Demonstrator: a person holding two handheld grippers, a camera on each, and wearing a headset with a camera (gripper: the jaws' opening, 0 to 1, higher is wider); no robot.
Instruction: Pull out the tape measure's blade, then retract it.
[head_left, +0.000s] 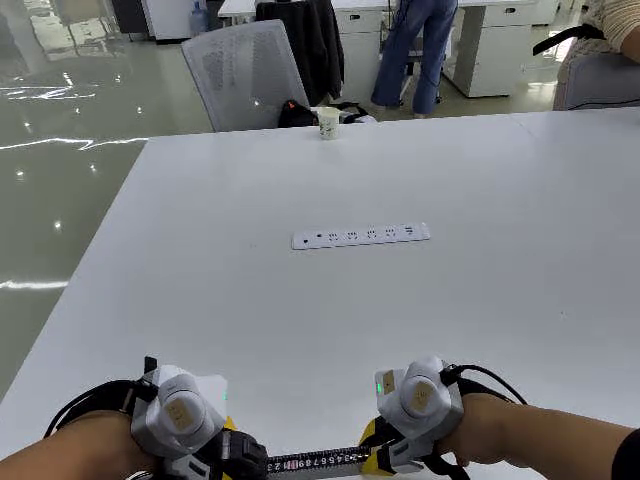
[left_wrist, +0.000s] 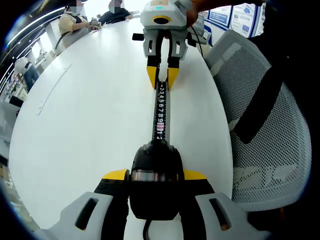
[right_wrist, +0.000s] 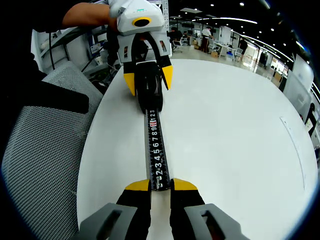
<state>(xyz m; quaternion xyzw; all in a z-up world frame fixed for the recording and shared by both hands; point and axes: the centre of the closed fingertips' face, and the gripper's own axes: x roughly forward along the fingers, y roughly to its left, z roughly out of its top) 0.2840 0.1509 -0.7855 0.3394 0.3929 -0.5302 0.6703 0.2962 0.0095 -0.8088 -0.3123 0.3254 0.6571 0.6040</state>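
On my left, the left gripper (left_wrist: 155, 176) is clamped around the black case of the tape measure (left_wrist: 156, 192), at the near edge of the white table (head_left: 300, 330). The blade (right_wrist: 155, 145) runs out from it, numbers up, across to the right, where my right gripper (right_wrist: 160, 186) pinches its tip between yellow-tipped jaws. A power strip (head_left: 360, 236) lies well beyond, mid-table.

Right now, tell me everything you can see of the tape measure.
The tape measure has a black case with a metal-looking band, clamped between the yellow-tipped fingers of the left gripper. Its blade, black with white numerals and one red mark, is partly out, running straight over the white table near its edge. The right gripper pinches its free end.
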